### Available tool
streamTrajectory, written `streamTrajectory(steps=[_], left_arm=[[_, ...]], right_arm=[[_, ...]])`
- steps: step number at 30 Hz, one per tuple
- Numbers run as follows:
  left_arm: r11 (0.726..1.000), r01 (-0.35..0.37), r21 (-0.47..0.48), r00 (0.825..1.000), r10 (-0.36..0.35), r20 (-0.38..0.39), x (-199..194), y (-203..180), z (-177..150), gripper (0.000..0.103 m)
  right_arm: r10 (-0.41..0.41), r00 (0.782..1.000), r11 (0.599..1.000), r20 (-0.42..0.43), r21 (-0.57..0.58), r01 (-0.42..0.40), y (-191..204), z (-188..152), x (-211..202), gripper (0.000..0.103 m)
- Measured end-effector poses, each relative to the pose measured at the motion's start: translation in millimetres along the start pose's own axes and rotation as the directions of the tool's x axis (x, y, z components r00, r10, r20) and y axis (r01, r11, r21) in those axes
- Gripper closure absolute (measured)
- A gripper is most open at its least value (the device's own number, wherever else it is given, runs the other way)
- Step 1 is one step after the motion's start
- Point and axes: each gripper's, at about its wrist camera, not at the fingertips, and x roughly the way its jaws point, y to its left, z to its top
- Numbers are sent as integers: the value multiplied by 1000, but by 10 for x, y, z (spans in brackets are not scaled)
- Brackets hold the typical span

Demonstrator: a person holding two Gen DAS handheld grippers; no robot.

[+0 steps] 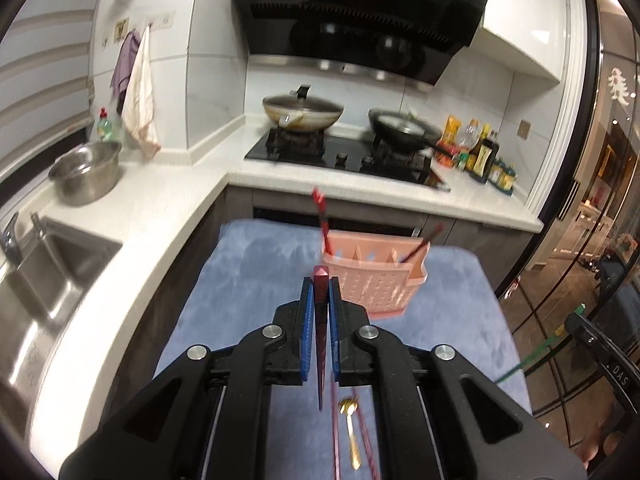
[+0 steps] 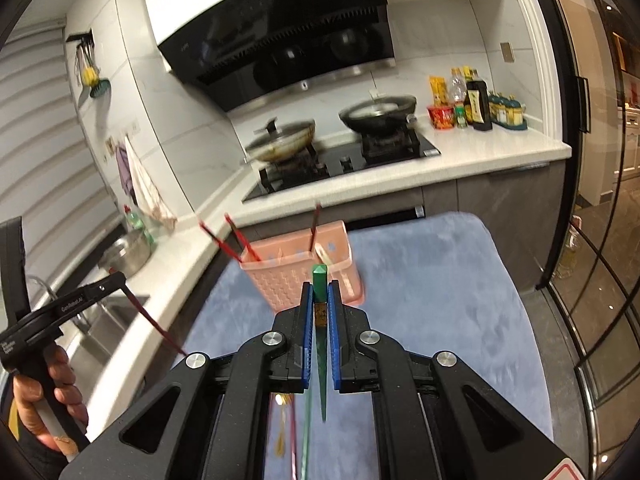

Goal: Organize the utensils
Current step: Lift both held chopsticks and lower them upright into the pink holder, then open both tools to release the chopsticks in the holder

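My left gripper (image 1: 321, 284) is shut on a dark red chopstick (image 1: 321, 340), held above the blue mat (image 1: 248, 280), short of the pink utensil basket (image 1: 374, 280). The basket holds red chopsticks (image 1: 323, 220) upright. My right gripper (image 2: 320, 286) is shut on a green chopstick (image 2: 321, 360), just in front of the basket (image 2: 288, 276). A gold spoon (image 1: 352, 436) and another red chopstick (image 1: 335, 432) lie on the mat below the left gripper. The left gripper with its red chopstick (image 2: 152, 320) shows at the left of the right wrist view.
A white L-shaped counter (image 1: 168, 216) carries a sink (image 1: 52, 276), a steel colander (image 1: 86, 174) and a hob with two woks (image 1: 302, 112). Sauce bottles (image 1: 480, 152) stand at the right. Glass doors (image 1: 580, 240) close the right side.
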Motion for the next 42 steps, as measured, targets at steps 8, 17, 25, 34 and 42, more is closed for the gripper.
streamTrajectory(steps=[8, 17, 25, 34, 42], left_arm=[[999, 46, -3, 994, -46, 102, 48, -162, 720, 96], [998, 64, -8, 981, -61, 182, 390, -281, 1291, 96], [999, 40, -8, 989, -39, 143, 933, -259, 1319, 96], [999, 30, -14, 997, -29, 66, 1408, -222, 1122, 96], [1000, 23, -16, 1000, -23, 20, 1600, -214, 997, 96]], right_arm=[[66, 994, 998, 92, 7, -67, 164, 707, 203, 96], [60, 983, 998, 173, -35, -55, 420, 1379, 681, 96], [37, 991, 999, 131, -30, -33, 407, 1460, 1313, 96], [21, 999, 999, 47, -31, -19, 371, 1263, 1830, 96], [11, 1000, 999, -6, -36, -11, 352, 1070, 2038, 96]])
